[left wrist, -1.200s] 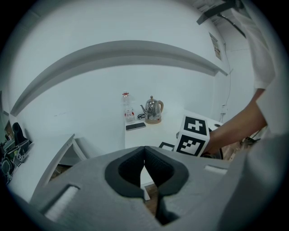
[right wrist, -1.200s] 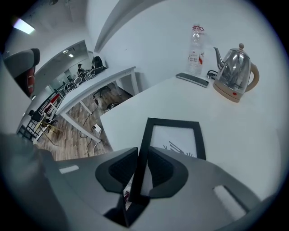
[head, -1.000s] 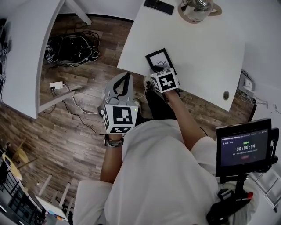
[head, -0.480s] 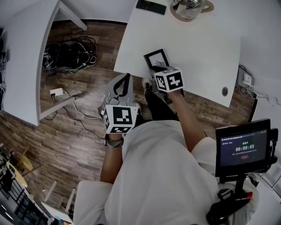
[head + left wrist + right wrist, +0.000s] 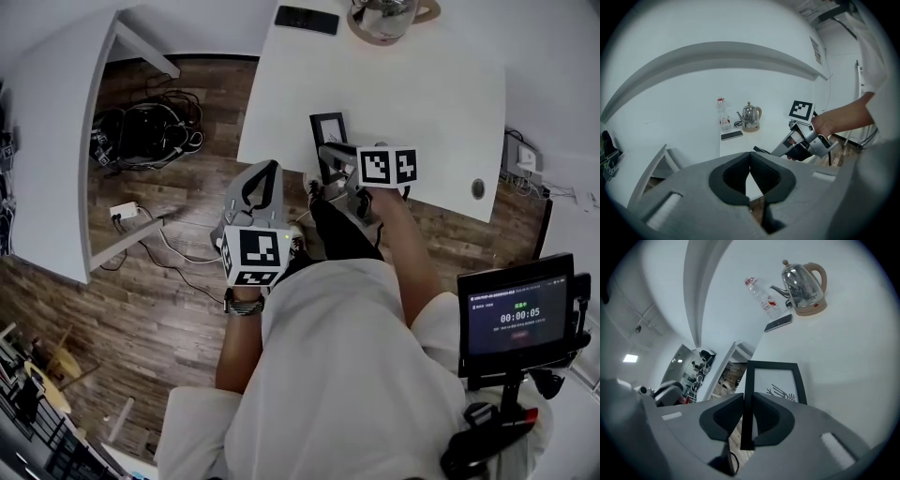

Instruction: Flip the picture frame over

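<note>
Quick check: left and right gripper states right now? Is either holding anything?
Left gripper: closed, nothing between the jaws.
Right gripper: closed on one edge of the picture frame.

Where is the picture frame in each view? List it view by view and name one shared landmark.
Head view: picture frame at the table's near edge, upper centre.
Left gripper view: thin dark sliver at centre, just above the fingers.
Right gripper view: centre, its edge clamped in the right gripper.
Shared landmark: kettle, beyond the frame.
</note>
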